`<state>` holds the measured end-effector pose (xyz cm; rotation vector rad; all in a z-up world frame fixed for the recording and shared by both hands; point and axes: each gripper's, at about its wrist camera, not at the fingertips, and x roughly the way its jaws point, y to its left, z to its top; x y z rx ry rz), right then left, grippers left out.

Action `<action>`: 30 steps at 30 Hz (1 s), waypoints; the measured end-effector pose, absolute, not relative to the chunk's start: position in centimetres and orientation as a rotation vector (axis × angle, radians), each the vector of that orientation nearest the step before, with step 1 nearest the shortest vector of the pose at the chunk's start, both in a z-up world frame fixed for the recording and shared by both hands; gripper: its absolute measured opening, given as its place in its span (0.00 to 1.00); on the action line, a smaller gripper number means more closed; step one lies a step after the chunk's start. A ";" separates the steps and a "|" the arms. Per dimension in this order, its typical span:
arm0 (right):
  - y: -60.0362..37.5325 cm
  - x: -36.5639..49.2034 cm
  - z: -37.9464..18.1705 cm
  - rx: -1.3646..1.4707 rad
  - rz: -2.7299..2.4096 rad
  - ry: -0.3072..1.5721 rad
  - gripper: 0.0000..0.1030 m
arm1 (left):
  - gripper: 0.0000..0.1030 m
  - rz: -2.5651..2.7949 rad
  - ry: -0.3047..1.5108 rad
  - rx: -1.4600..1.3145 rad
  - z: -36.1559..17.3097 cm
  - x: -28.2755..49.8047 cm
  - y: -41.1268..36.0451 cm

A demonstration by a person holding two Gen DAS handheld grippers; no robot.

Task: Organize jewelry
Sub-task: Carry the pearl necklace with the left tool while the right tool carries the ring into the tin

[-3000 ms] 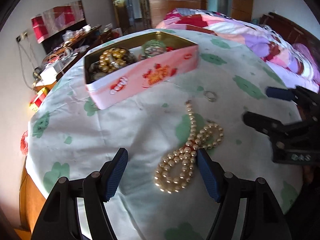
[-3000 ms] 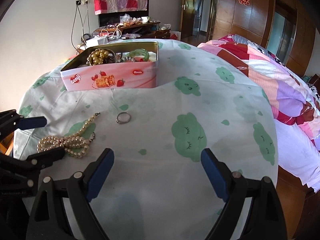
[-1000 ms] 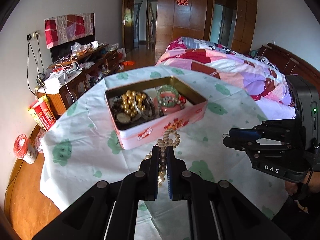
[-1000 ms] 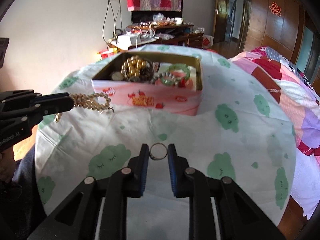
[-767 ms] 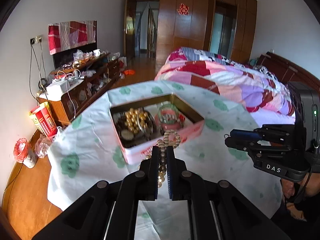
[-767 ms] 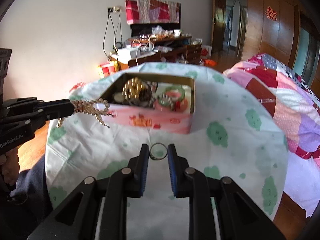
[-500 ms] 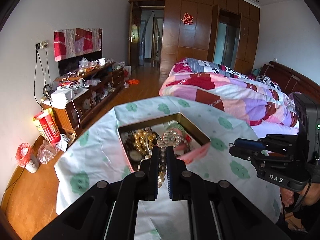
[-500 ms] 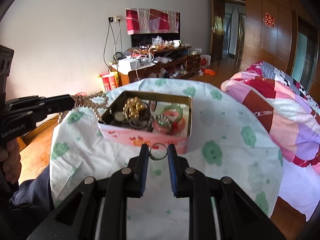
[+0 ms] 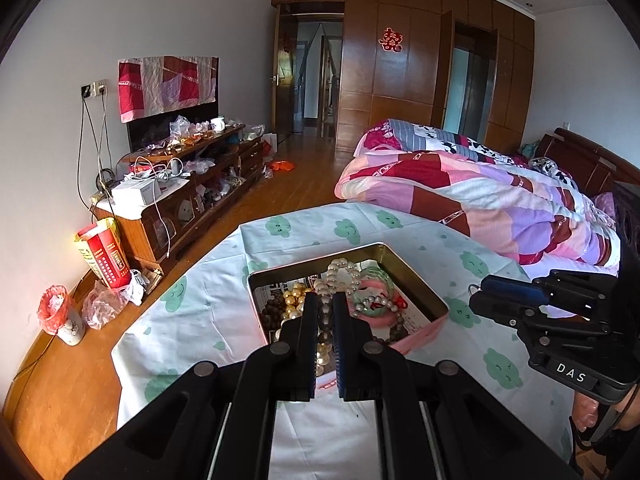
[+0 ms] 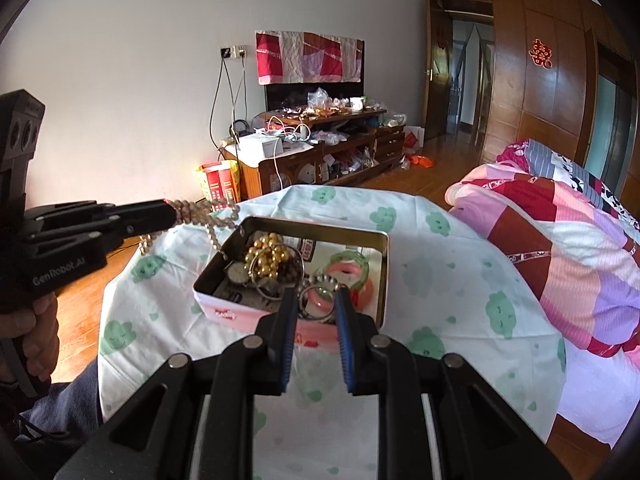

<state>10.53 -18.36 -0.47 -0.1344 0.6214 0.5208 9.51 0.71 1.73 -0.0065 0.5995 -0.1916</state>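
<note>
My left gripper (image 9: 322, 300) is shut on a pearl necklace (image 9: 325, 322), held in the air above the pink jewelry tin (image 9: 436, 324). From the right wrist view the necklace (image 10: 200, 216) dangles from the left gripper (image 10: 170, 210) over the tin's left corner. My right gripper (image 10: 316, 292) is shut on a thin metal ring (image 10: 318, 300), held above the near edge of the tin (image 10: 248, 314). The ring also shows at the right gripper's tip in the left wrist view (image 9: 474, 289). The tin holds gold beads (image 10: 268, 256) and green and pink bangles (image 10: 348, 268).
The tin sits on a round table with a white cloth printed with green clouds (image 10: 420, 264). A bed with a patchwork quilt (image 10: 560, 216) lies to the right. A cluttered wooden TV cabinet (image 10: 320, 148) stands by the far wall. Wooden floor surrounds the table.
Both grippers closed on their items, lifted them off the cloth and rose. They now hang over the tin, the necklace at its left corner, the ring at its near edge.
</note>
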 end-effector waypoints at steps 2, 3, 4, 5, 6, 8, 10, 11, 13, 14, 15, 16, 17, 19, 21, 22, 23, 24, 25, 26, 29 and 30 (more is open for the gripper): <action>-18.3 10.8 -0.5 -0.135 0.522 0.623 0.21 | 0.05 -0.189 0.604 -0.010 1.5 9.9 0.8; -18.2 11.1 -0.5 -0.135 0.521 0.623 0.21 | 0.05 -0.186 0.606 -0.010 1.4 10.1 0.7; -18.2 11.3 -0.6 -0.135 0.521 0.624 0.21 | 0.05 -0.183 0.608 -0.011 1.2 10.4 0.7; -18.1 11.5 -0.7 -0.135 0.522 0.625 0.21 | 0.05 -0.181 0.610 -0.012 1.1 10.7 0.7; -18.0 11.7 -0.7 -0.134 0.522 0.627 0.21 | 0.05 -0.178 0.612 -0.012 1.0 11.0 0.7; -17.9 12.4 -0.9 -0.132 0.521 0.630 0.21 | 0.05 -0.175 0.618 -0.013 0.7 11.6 0.6; -17.8 12.9 -1.1 -0.129 0.520 0.634 0.21 | 0.05 -0.174 0.621 -0.012 0.5 12.2 0.5; -17.8 13.2 -1.2 -0.127 0.519 0.636 0.21 | 0.06 -0.172 0.622 -0.010 0.4 12.4 0.5; -17.7 13.8 -1.5 -0.124 0.517 0.641 0.21 | 0.05 -0.165 0.621 -0.004 0.1 13.0 0.3; -17.7 14.1 -1.6 -0.123 0.515 0.641 0.21 | 0.06 -0.162 0.622 -0.003 0.0 13.1 0.2; -17.6 14.4 -1.6 -0.121 0.512 0.641 0.21 | 0.05 -0.161 0.625 -0.005 -0.1 13.4 0.2; -17.6 14.5 -1.7 -0.119 0.511 0.643 0.21 | 0.05 -0.160 0.627 -0.006 -0.2 13.6 0.2; -17.6 14.8 -1.7 -0.116 0.510 0.643 0.21 | 0.06 -0.159 0.629 -0.006 -0.3 13.9 0.1; -17.5 15.1 -1.8 -0.115 0.507 0.644 0.21 | 0.06 -0.156 0.632 0.000 -0.6 14.3 0.0; -17.4 15.6 -2.0 -0.113 0.504 0.643 0.21 | 0.06 -0.152 0.636 0.004 -0.8 14.6 -0.1; -17.4 15.8 -2.0 -0.113 0.502 0.643 0.21 | 0.06 -0.150 0.638 0.003 -0.9 14.8 -0.1; -17.3 16.1 -2.1 -0.111 0.500 0.645 0.21 | 0.06 -0.149 0.639 0.003 -1.0 14.9 -0.1; -17.3 16.2 -2.2 -0.109 0.499 0.647 0.21 | 0.06 -0.146 0.640 0.003 -1.1 15.1 -0.1; -17.2 16.5 -2.3 -0.107 0.498 0.648 0.21 | 0.06 -0.143 0.641 0.004 -1.2 15.2 -0.1; -17.2 16.6 -2.4 -0.105 0.496 0.648 0.21 | 0.06 -0.142 0.642 0.006 -1.2 15.3 -0.1; -17.0 17.2 -2.6 -0.100 0.495 0.652 0.21 | 0.06 -0.138 0.646 0.004 -1.4 15.8 0.0; -16.9 17.3 -2.7 -0.099 0.495 0.653 0.21 | 0.06 -0.136 0.645 0.004 -1.5 15.9 0.0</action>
